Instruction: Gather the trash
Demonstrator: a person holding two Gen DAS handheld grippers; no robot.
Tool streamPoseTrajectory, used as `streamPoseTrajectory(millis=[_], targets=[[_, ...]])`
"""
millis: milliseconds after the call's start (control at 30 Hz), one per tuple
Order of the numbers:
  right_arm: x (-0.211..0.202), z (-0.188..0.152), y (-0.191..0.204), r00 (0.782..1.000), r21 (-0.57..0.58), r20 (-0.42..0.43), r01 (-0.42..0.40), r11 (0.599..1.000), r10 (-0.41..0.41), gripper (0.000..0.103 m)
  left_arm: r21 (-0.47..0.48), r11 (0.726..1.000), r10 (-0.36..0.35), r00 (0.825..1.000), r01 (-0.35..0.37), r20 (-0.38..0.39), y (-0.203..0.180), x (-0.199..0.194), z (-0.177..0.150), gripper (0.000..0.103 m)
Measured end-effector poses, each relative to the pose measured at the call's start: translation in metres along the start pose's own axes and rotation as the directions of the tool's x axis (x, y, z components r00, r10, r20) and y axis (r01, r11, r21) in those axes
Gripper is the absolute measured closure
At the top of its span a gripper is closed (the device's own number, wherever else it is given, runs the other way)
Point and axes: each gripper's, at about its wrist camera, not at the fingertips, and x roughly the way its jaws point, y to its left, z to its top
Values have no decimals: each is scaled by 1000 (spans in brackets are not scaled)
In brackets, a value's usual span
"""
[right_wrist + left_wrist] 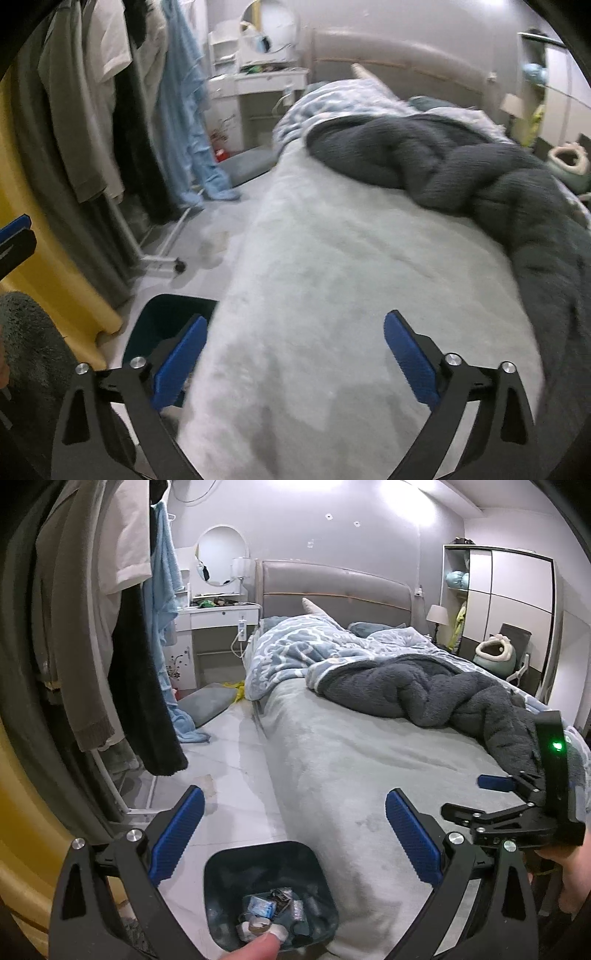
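Left wrist view, left tool (294,838) wide, empty, above bin (321,882) of trash (269,910), right tool (295,360) wide, empty, over bed (332,258).

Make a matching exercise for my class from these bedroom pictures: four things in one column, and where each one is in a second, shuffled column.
Things:
1. Dark bin
2. Dark grey blanket
3. Round mirror
4. Light blue towel

Places:
A. Hanging on the clothes rack
B. On the floor beside the bed, with trash inside
C. Above the white dressing table
D. Crumpled on top of the bed

Pairs: 1-B, 2-D, 3-C, 4-A
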Motion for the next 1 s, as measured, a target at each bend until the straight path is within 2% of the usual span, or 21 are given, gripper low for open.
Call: streamPoseTrajectory(millis=[267,433,567,833,1000], targets=[[-65,-23,-11,985,75,130,103,992,-112,3,92,996,-20,1000,18,20,-32,-11,-13,3],[-100,-47,-6,973,108,187,117,987,-136,3,105,994,-32,999,29,28,-42,-18,-23,3],[-120,-63,3,965,131,233,94,987,-123,4,107,993,-54,998,52,23,-44,-22,-31,3],[-121,-96,6,969,107,213,105,989,-126,3,72,996,-55,998,54,17,-42,-23,-34,3],[-121,-92,3,968,128,222,94,987,-121,3,85,995,-61,998,60,5,-44,-21,-36,3]])
